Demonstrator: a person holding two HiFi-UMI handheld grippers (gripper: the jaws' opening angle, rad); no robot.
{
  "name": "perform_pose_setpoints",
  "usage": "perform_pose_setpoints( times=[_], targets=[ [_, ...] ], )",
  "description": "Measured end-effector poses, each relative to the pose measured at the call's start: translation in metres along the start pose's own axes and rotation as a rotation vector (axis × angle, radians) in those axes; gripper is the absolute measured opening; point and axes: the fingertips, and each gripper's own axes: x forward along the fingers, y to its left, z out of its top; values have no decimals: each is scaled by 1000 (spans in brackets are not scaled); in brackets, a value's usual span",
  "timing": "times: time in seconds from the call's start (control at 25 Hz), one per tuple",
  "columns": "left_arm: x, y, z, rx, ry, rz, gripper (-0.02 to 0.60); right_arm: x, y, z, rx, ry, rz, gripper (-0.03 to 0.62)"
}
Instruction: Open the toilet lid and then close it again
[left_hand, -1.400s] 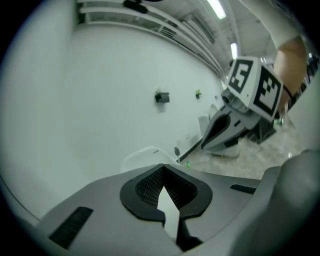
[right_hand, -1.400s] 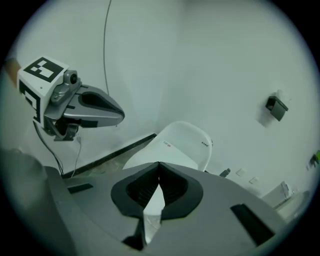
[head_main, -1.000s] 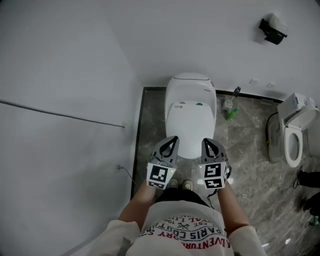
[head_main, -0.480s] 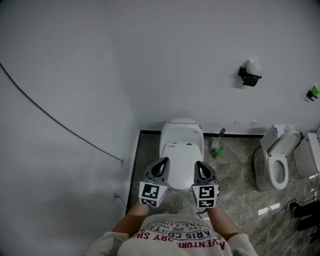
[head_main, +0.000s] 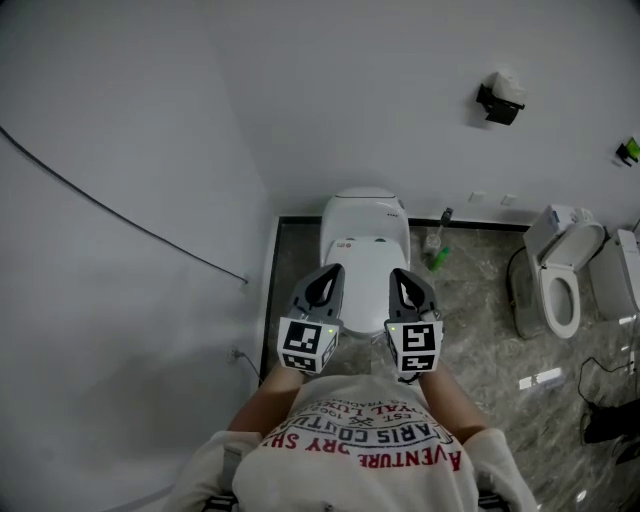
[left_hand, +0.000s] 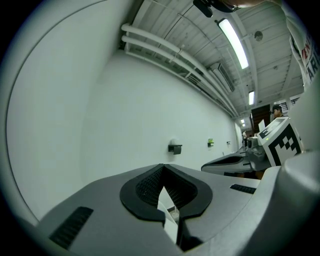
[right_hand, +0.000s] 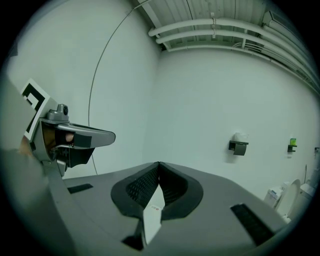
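Far left of the toilet (head_main: 365, 208), a thin dark cable (head_main: 100, 205) is seen on the wall (head_main: 150, 110). Near the toilet's front, the left gripper (head_main: 333, 272) is held with its jaws pressed together, and nothing is gripped. The toilet lid (head_main: 366, 285) is shut flat. The right gripper (head_main: 402, 275) is held beside the left one, jaws together too, empty. Right of the toilet, a green bottle (head_main: 441, 257) is seen on the floor (head_main: 480, 335), and a second toilet (head_main: 560, 285) further right.

The left hand-held gripper (head_main: 331, 273) and right hand-held gripper (head_main: 402, 276) point forward, jaws closed.
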Motion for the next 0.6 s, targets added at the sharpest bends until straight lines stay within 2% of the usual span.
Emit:
perform_pose_setpoints(
  times=[0.24,0.6],
  targets=[
    [0,3,-1,-5,9,2,7,1,7,2,-11,-14,-1,14],
    [-2,10,-8,-36,37,-2,8,7,6,-6,51,23,-9,14]
  ],
)
